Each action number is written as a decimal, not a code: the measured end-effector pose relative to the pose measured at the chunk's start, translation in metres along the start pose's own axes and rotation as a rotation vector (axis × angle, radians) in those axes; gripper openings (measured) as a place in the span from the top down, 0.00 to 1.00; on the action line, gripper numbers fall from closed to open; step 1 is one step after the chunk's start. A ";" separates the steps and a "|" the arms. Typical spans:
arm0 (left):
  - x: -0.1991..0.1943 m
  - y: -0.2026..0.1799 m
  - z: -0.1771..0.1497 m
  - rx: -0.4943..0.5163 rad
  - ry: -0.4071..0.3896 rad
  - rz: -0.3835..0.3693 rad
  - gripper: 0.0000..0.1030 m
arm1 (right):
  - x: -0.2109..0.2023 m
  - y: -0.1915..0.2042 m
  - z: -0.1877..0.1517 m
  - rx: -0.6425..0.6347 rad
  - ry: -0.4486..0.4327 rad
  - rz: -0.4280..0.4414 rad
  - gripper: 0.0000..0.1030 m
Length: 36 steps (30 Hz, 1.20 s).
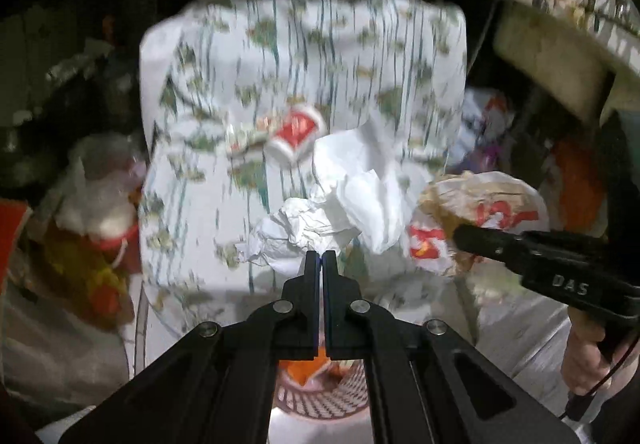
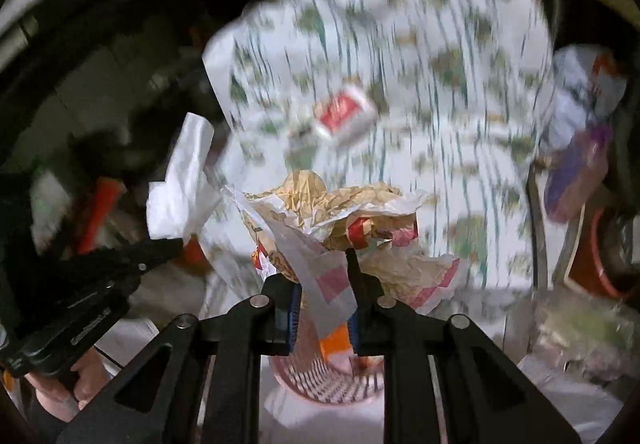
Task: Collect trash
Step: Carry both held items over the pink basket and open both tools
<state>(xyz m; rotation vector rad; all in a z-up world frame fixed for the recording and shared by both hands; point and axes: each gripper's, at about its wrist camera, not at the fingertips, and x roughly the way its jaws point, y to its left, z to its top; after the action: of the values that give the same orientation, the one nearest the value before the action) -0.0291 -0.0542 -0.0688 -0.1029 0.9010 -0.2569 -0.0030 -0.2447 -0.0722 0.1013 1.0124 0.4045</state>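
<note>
I had my left hand-held gripper (image 1: 319,258) pinched tight on the tissue (image 1: 320,216), my right (image 2: 320,276) clamped on the wrapper (image 2: 340,216), both above the basket (image 2: 324,380); next, release them in

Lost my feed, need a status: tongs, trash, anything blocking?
Left tongs shut on white tissue. Right tongs shut on food wrapper. Pink basket below both. Red-white carton left on tablecloth. Nothing blocking.

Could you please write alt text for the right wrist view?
The right tool grips a crumpled food wrapper above a pink mesh basket, beside a patterned tablecloth. At left, the left tool holds white tissue.
</note>
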 end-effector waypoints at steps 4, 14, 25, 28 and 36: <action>0.039 0.000 -0.029 -0.004 0.122 -0.004 0.98 | 0.045 -0.010 -0.022 0.002 0.135 -0.037 0.82; 0.103 0.010 -0.077 -0.055 0.405 -0.011 0.98 | 0.109 -0.039 -0.055 0.085 0.404 -0.102 0.82; 0.074 0.015 -0.058 -0.047 0.290 0.025 0.42 | 0.100 -0.046 -0.049 0.153 0.399 -0.017 0.72; 0.067 0.023 -0.052 -0.065 0.282 0.039 0.41 | 0.094 -0.044 -0.047 0.155 0.382 -0.011 0.64; 0.034 0.048 -0.030 -0.110 0.175 0.095 0.31 | 0.082 -0.043 -0.045 0.153 0.340 0.010 0.53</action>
<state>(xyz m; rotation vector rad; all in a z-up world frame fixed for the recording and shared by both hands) -0.0240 -0.0163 -0.1225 -0.1406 1.0911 -0.1286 0.0091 -0.2583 -0.1731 0.1794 1.3788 0.3601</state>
